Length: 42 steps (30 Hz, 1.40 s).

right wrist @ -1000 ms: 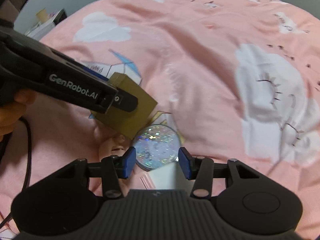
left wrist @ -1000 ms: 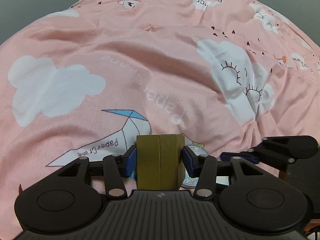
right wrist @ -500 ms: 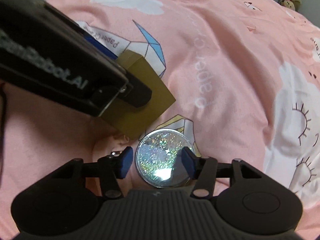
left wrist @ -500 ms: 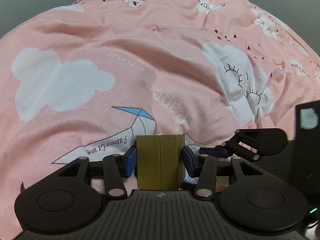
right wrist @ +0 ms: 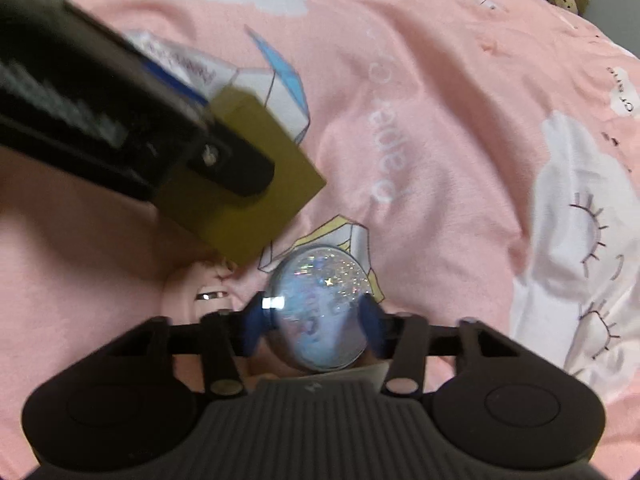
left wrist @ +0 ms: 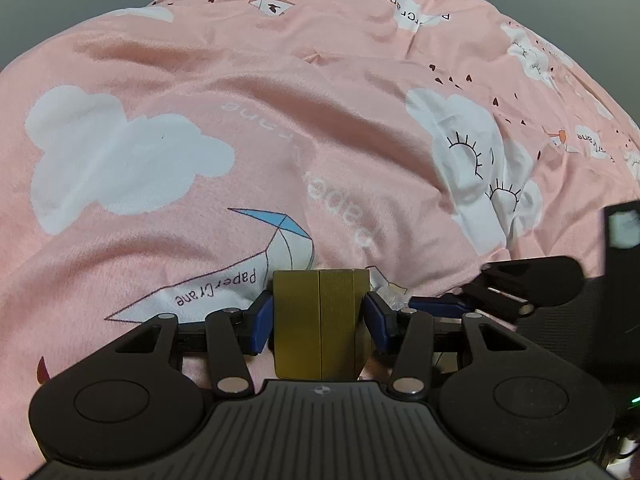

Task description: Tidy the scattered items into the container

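Surface: pink bedcover [left wrist: 248, 92] with white clouds, a paper-crane drawing and printed words; it fills both views and lies in soft folds.
Left gripper [left wrist: 320, 314]: its two blue pads press on the two sides of an olive-gold box [left wrist: 320, 320], so it is clamped on the box.
Olive-gold box: upright between the left fingers, with a seam line down its front face; in the right wrist view the same box [right wrist: 256, 184] sits up and to the left of the right gripper, and the black left gripper body [right wrist: 100, 112] covers part of it.
Right gripper [right wrist: 312, 318]: the jaws are closing, with a round glitter case [right wrist: 318, 312] between them; both blue pads sit at the edges of the case, and the picture is blurred there.
Round glitter case: a clear disc with sparkles and a bright reflection, directly in front of the right gripper, just below the box.
Small doll face [right wrist: 204, 292]: pink, on the cover just left of the case, partly behind the left finger of the right gripper.
Right gripper in the left wrist view [left wrist: 436, 304]: it comes in from the right side, near the box.
Container: I cannot tell if the box is the container.
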Tool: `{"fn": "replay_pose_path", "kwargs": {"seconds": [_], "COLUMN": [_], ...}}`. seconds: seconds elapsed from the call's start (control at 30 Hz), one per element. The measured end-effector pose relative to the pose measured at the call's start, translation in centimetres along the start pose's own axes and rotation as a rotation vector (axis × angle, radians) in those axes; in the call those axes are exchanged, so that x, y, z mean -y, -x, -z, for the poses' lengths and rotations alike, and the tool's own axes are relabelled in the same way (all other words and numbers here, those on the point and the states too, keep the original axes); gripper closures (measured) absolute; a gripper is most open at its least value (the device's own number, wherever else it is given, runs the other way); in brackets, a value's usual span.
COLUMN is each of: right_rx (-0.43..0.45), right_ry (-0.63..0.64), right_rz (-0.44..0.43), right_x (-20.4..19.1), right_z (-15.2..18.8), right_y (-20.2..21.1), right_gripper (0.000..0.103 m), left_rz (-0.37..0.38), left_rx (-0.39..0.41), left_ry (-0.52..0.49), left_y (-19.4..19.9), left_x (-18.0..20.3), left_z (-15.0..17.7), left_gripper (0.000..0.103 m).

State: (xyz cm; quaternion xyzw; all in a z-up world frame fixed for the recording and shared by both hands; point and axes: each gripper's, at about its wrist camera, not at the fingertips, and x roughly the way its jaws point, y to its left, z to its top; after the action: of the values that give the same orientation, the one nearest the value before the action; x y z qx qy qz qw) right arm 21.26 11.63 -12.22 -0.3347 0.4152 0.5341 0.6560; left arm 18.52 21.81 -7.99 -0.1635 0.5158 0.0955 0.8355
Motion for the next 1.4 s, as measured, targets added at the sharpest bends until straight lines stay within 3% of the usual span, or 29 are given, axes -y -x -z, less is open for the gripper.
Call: {"fn": "replay_pose_path", "kwargs": {"seconds": [0.13, 0.27, 0.6, 1.0, 1.4], "right_rx": [0.021, 0.010, 0.057, 0.230, 0.434], "right_ry": [-0.057, -0.103, -0.275, -0.434, -0.510], "right_rz": [0.023, 0.058, 0.016, -0.032, 0.026], "right_x": [1.4, 2.5, 4.6, 2.5, -0.6], "right_z": [0.1, 0.4, 1.4, 3.3, 8.8], "right_y": [1.5, 1.2, 2.1, 10.4, 20.8], "right_gripper": [0.078, 0.082, 0.088, 0.088, 0.088], "left_rz": [0.001, 0.008, -0.004, 0.054, 0.128], "left_rx": [-0.008, -0.021, -0.009, 0.104, 0.145], "left_ry": [-0.018, -0.030, -0.079, -0.106, -0.241], "left_y": [-0.2, -1.1, -1.8, 5.6, 13.5], "left_x": [0.4, 1.0, 2.3, 3.9, 7.8], "left_z": [0.2, 0.3, 0.5, 1.1, 2.6], "left_gripper": [0.047, 0.047, 0.048, 0.048, 0.048]}}
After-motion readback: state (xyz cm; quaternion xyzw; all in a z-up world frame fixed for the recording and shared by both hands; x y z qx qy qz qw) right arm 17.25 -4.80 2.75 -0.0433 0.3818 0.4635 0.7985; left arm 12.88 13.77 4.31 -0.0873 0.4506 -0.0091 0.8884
